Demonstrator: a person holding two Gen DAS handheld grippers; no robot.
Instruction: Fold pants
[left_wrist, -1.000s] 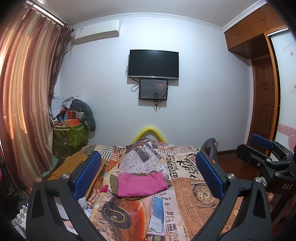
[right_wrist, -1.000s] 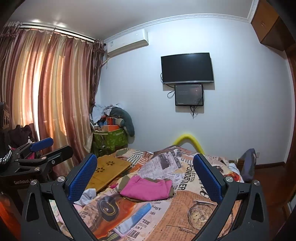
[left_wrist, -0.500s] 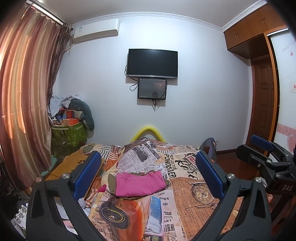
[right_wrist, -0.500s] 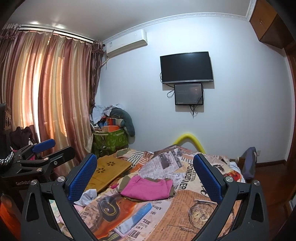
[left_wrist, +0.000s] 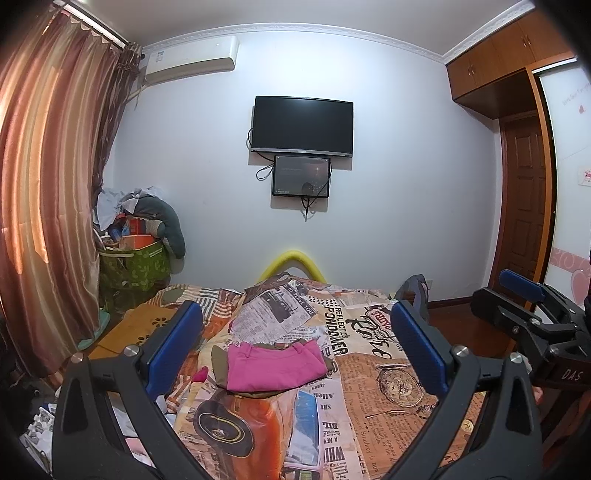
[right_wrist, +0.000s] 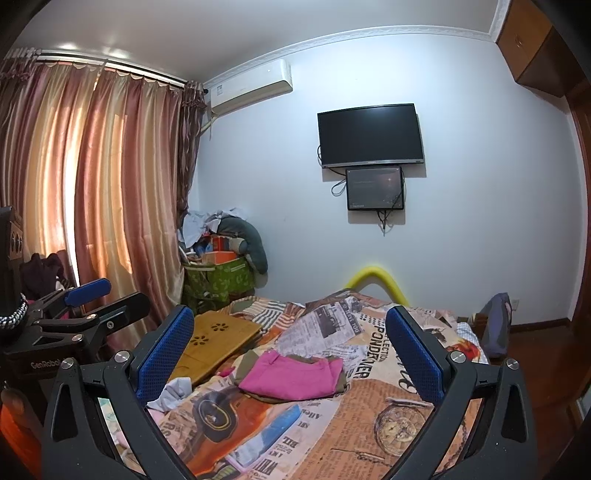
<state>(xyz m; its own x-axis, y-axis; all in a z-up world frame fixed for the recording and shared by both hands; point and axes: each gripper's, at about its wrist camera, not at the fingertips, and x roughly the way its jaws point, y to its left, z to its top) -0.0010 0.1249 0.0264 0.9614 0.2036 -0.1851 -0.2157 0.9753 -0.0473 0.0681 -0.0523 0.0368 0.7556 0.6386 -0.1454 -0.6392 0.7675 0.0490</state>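
Left wrist: pink pants (left_wrist: 272, 365) folded on bed (left_wrist: 388, 373); both jaws wide.

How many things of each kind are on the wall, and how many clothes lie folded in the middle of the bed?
Screens on the wall: 2, a large television and a smaller screen
Air conditioner: 1
Folded clothes: 2, pink pants on an olive garment
Total: 5

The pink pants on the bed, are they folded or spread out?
Folded: the pink pants lie as a compact rectangle on the bed, no legs stretched out.
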